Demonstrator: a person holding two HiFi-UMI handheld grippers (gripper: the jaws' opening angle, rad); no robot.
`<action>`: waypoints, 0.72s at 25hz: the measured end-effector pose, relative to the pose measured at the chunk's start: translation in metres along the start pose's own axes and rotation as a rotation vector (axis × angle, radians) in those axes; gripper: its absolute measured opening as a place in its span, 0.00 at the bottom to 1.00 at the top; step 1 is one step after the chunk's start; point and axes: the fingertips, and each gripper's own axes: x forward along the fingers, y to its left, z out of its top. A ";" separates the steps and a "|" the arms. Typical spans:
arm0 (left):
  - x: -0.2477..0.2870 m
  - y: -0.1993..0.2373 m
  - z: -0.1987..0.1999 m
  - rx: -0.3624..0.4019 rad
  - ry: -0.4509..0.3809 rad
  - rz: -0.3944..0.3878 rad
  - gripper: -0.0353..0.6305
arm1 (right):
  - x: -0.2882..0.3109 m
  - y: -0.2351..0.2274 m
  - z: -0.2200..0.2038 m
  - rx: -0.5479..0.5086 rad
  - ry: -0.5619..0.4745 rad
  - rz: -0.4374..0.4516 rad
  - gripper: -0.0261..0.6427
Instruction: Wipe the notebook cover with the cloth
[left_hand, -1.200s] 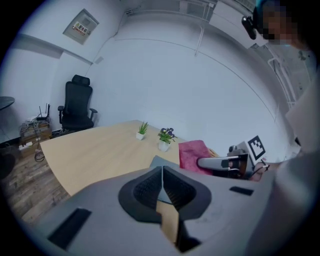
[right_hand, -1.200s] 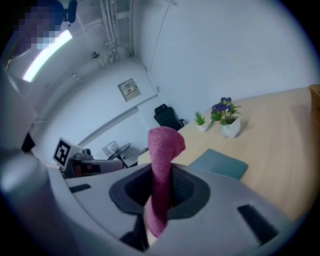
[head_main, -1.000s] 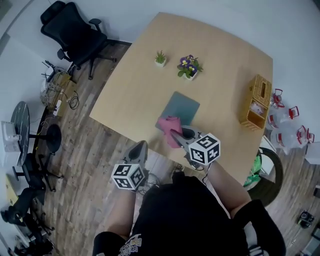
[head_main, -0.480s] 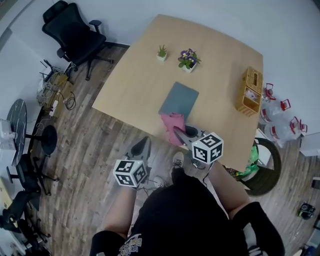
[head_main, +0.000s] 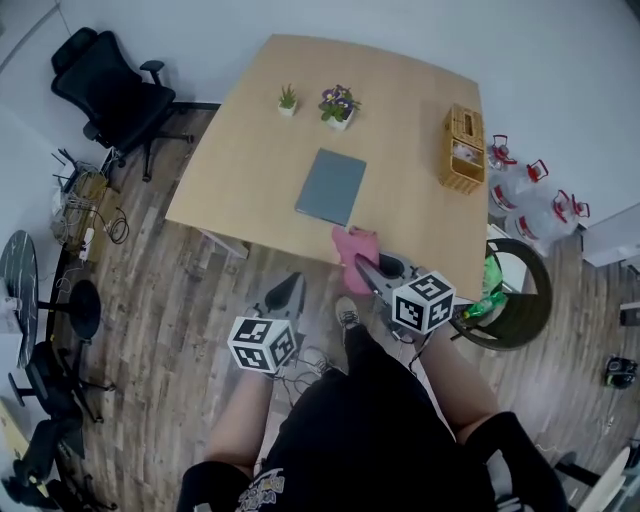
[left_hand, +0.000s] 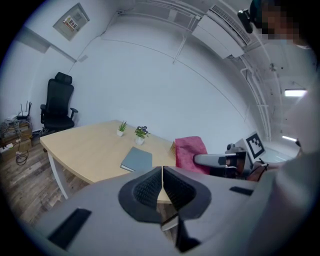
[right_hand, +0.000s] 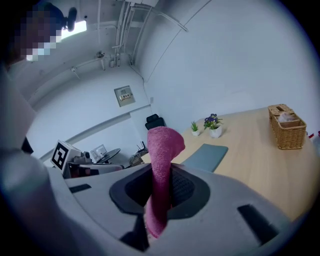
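Pink cloth gripped at the table's near edge

I see the pale wooden table carrying the closed grey-blue notebook, at 11 o'clock from the pink terry cloth. My right gripper clamps that cloth. My left gripper, at its 8 o'clock, is pinched together, empty.
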 end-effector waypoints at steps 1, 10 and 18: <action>-0.001 -0.003 -0.001 -0.003 0.001 -0.006 0.07 | -0.004 0.000 -0.003 0.003 0.002 -0.007 0.14; -0.014 -0.024 -0.016 -0.017 -0.013 0.013 0.07 | -0.025 0.005 -0.016 -0.002 0.004 0.016 0.14; -0.013 -0.067 -0.026 -0.032 -0.037 0.086 0.07 | -0.065 -0.003 -0.011 -0.007 -0.030 0.104 0.14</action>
